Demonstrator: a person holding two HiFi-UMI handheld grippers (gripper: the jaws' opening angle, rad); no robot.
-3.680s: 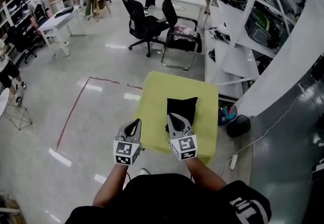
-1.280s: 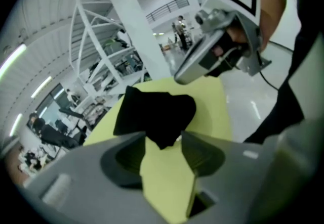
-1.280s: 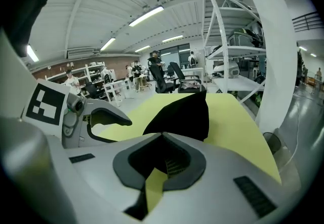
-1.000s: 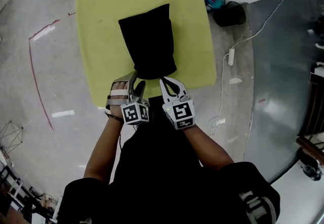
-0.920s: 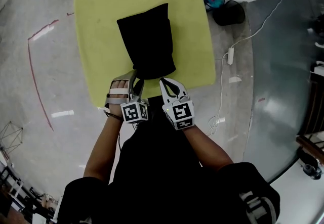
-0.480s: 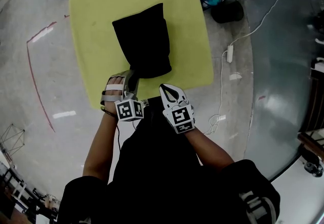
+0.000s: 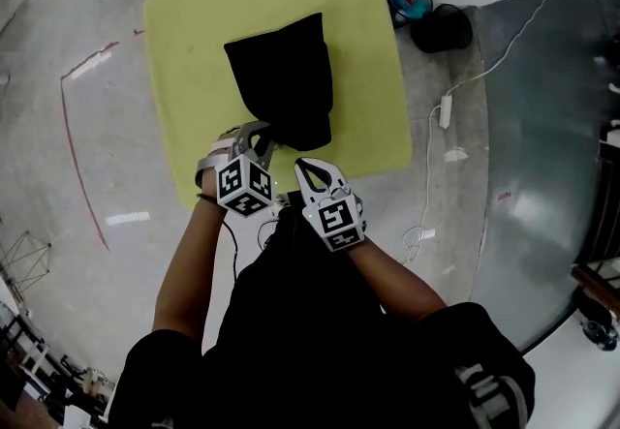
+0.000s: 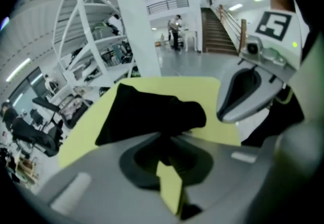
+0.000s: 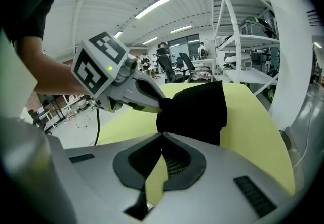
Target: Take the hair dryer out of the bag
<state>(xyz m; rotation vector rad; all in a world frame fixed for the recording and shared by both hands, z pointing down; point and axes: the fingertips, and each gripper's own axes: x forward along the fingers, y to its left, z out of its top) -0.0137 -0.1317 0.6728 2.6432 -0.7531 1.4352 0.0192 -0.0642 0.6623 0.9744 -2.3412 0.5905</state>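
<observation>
A black cloth bag (image 7: 281, 93) lies on the yellow-green table (image 7: 184, 40), its mouth end toward me. No hair dryer shows; whatever the bag holds is hidden. My left gripper (image 7: 260, 135) sits at the bag's near left corner. Its jaws have just been closing and now pinch black fabric (image 8: 163, 137), which the right gripper view also shows (image 9: 161, 102). My right gripper (image 7: 308, 168) hovers just off the table's near edge, right of the left one, shut with nothing in it. In its own view the bag (image 9: 200, 109) lies just past its tips (image 9: 162, 134).
A black bin (image 7: 441, 27) and a white power strip with its cable (image 7: 446, 110) lie on the floor right of the table. Red tape (image 7: 73, 146) marks the floor on the left. White shelving (image 9: 243, 41) stands beyond the table.
The left gripper has rolled, shifted onto the bag's near corner and closed on the fabric. The right gripper has drawn back a little from the bag toward me.
</observation>
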